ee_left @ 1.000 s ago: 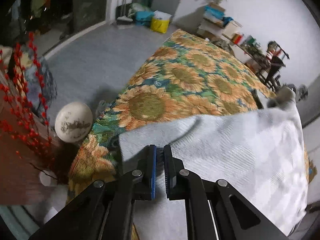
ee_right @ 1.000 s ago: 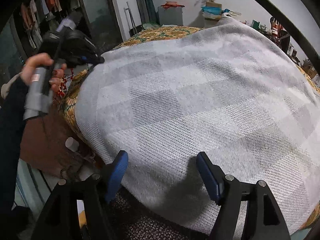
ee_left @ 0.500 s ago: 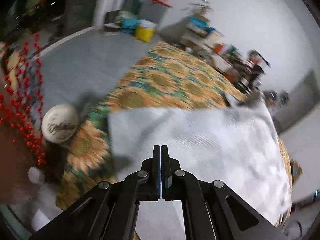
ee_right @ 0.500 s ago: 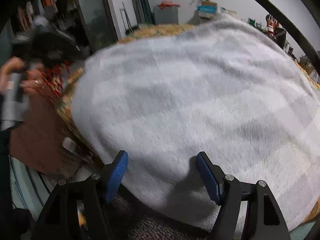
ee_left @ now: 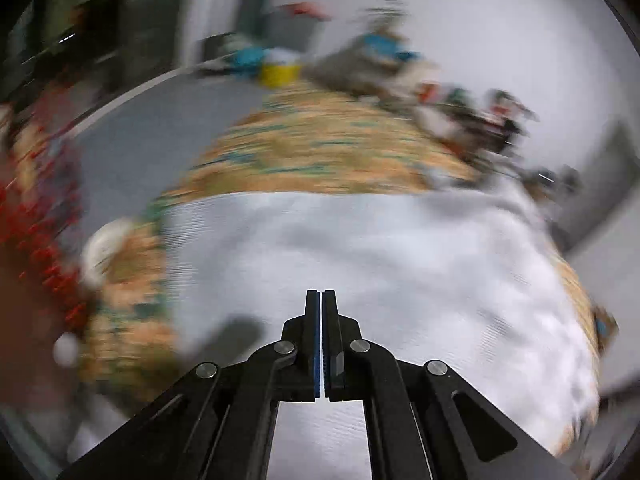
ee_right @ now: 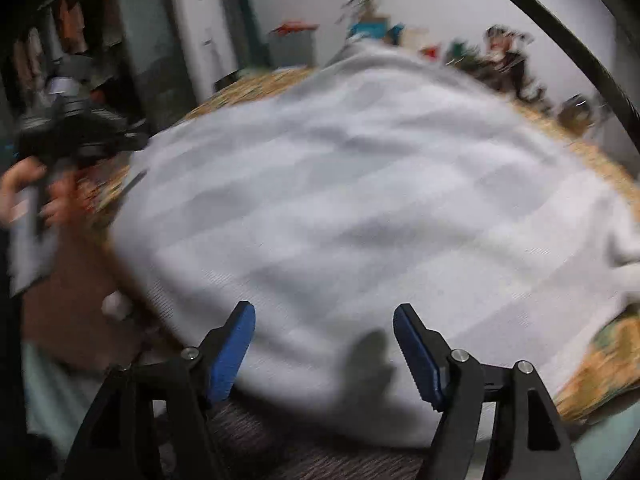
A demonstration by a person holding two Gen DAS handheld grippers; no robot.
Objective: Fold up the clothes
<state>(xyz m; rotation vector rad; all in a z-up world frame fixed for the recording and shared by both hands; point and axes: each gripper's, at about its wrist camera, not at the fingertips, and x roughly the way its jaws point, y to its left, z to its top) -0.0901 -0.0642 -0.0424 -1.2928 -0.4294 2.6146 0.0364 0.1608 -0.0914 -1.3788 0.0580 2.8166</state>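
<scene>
A light grey checked knit garment (ee_left: pixel 360 248) lies spread over the sunflower-patterned table cover (ee_left: pixel 320 144). Both views are blurred by motion. My left gripper (ee_left: pixel 321 300) is shut, its tips over the near part of the garment; nothing shows between the pads. It also shows in the right wrist view (ee_right: pixel 80 136), held in a hand at the garment's left corner. My right gripper (ee_right: pixel 324 320) is open, its blue pads (ee_right: pixel 234 350) spread above the garment's (ee_right: pixel 360 200) near edge, with nothing between them.
A vase of red berries (ee_left: pixel 36 216) and a pale round object (ee_left: pixel 104 248) stand left of the table. Boxes, bags and clutter (ee_left: pixel 376 56) line the far wall. Grey floor (ee_left: pixel 140 140) lies left of the table.
My left gripper closed from slightly open to fully shut and swung right over the garment. My right gripper stayed open and shifted a little; the garment's near edge moved.
</scene>
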